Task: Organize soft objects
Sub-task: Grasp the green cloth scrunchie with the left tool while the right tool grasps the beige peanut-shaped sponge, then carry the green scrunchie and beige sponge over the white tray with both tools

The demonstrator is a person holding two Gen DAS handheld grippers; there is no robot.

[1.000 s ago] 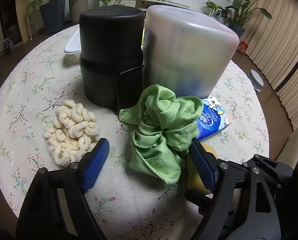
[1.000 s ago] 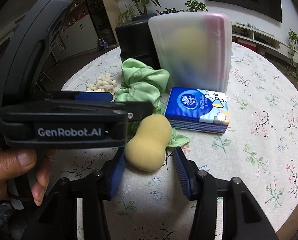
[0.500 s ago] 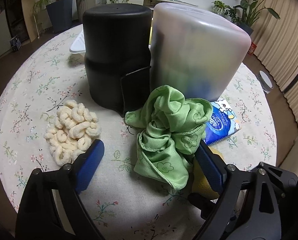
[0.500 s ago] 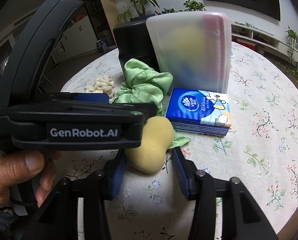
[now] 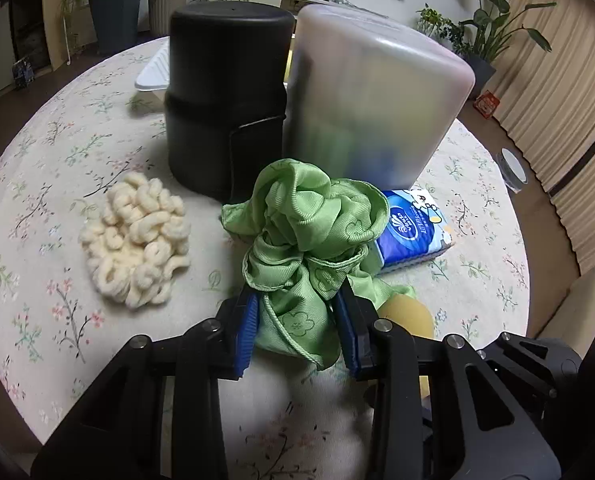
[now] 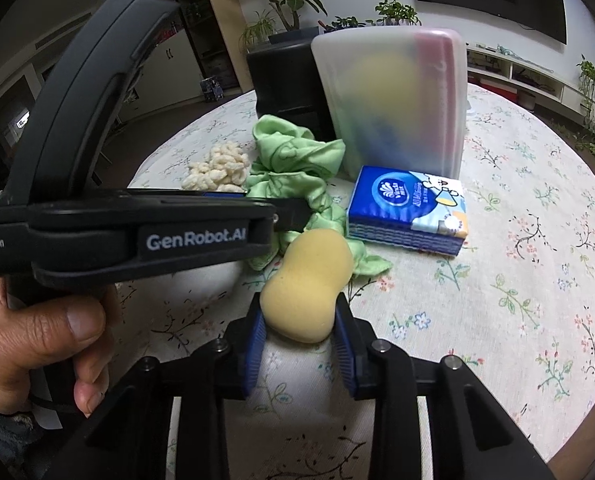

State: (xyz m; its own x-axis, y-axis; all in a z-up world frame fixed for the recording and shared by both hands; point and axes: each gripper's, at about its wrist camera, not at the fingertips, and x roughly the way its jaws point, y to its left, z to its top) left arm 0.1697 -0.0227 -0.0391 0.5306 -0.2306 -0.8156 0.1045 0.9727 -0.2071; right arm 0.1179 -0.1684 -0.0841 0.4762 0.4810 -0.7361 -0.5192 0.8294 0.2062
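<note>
A crumpled green cloth [image 5: 305, 240] lies in the middle of the round table; my left gripper [image 5: 299, 324] is shut on its near end. The cloth also shows in the right wrist view [image 6: 293, 168]. A yellow peanut-shaped sponge [image 6: 307, 284] lies in front of the cloth; my right gripper [image 6: 299, 334] is shut on its near end. The sponge peeks out behind the left gripper's right finger [image 5: 405, 316]. A cream chenille pad [image 5: 135, 240] lies left of the cloth. A blue tissue pack [image 6: 409, 208] lies right of the cloth.
A black cylindrical bin [image 5: 225, 96] and a frosted translucent bin [image 5: 373, 96] stand side by side behind the cloth, with things dimly visible inside the frosted one. A white tray [image 5: 153, 74] lies behind the black bin. The left gripper's body [image 6: 117, 232] crosses the right wrist view.
Both grippers have closed: the left on the green cloth, the right on the yellow sponge. Both were open around them before.
</note>
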